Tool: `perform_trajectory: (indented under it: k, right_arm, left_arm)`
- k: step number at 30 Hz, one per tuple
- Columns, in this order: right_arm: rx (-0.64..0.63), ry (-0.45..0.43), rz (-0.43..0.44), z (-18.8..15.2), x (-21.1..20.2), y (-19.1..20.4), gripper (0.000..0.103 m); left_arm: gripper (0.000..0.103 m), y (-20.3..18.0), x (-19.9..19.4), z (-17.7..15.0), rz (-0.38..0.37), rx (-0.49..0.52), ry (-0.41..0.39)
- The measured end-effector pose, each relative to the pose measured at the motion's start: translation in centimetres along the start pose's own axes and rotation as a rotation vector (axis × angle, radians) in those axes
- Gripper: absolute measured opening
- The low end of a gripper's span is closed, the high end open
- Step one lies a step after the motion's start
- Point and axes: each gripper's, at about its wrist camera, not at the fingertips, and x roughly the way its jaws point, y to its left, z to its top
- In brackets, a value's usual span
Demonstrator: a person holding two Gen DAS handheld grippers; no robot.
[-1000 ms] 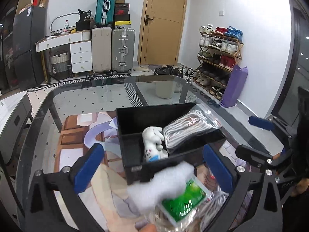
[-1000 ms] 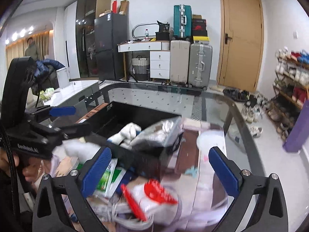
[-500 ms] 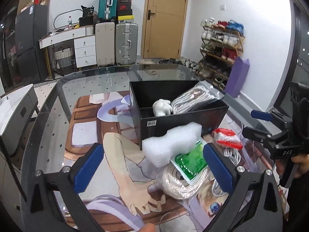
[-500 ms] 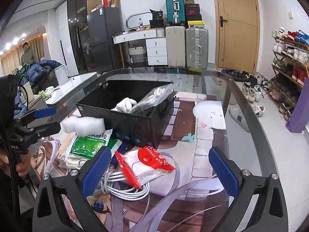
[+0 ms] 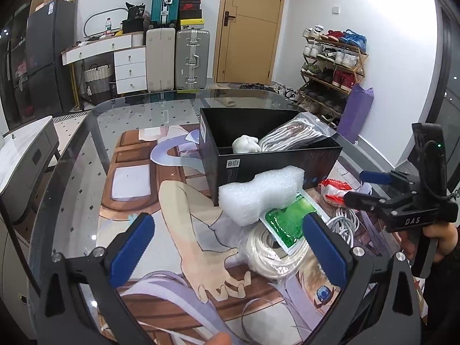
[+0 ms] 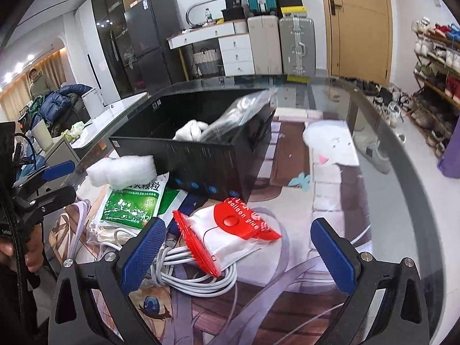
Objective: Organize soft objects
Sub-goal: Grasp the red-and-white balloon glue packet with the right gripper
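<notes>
We are holding both grippers with fingers spread wide, gripping nothing: left gripper [image 5: 230, 241], right gripper [image 6: 237, 251]. White foam block [image 5: 260, 194] is resting on green sachet [image 5: 287, 224], touching open black cardboard box [image 5: 276, 164]; red-and-white pouch [image 6: 230, 235] is lying on coiled white cable [image 6: 198, 279].

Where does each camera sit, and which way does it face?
Left wrist: on the left gripper, open, facing the white foam piece and black box; right gripper and its hand at right.
Right wrist: on the right gripper, open, facing the red-and-white pouch; left gripper at left.
Shared: box, foam, green packet.
</notes>
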Motion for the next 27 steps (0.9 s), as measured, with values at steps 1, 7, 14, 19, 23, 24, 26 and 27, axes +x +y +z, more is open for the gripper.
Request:
perform_trajectory:
  k: [1,7,14,19,23,24,26,27]
  right_arm:
    - [0.003,0.009,0.003,0.0,0.3,0.0,0.103]
    - [0.043,0.054,0.004,0.1,1.9,-0.1,0.102]
    - [0.035,0.071,0.011,0.4,3.0,-0.1,0.101]
    - [-0.011,0.07,-0.015,0.3,3.1,0.6,0.084]
    - [-0.02,0.051,-0.016,-0.1,2.6,0.7,0.073]
    - [-0.03,0.04,-0.022,-0.2,2.3,0.8,0.069]
    - [-0.055,0.015,-0.034,-0.5,1.4,1.1,0.062]
    - [-0.059,0.007,-0.035,-0.5,1.1,1.1,0.061]
  left_arm:
    - [0.103,-0.1,0.0,0.0,-0.002,0.0,-0.001]
    - [0.103,-0.2,0.2,-0.2,-0.005,0.004,0.002]
    - [0.103,0.0,1.0,-0.5,0.002,0.003,0.022]
    - [0.103,-0.1,1.0,-0.5,-0.004,0.005,0.017]
    - [0.103,-0.1,1.1,-0.5,-0.002,0.003,0.019]
    - [0.103,-0.1,1.0,-0.5,-0.002,0.003,0.019]
    - [0.103,-0.2,1.1,-0.5,-0.005,0.003,0.017]
    - [0.103,-0.3,1.1,-0.5,-0.006,0.005,0.018]
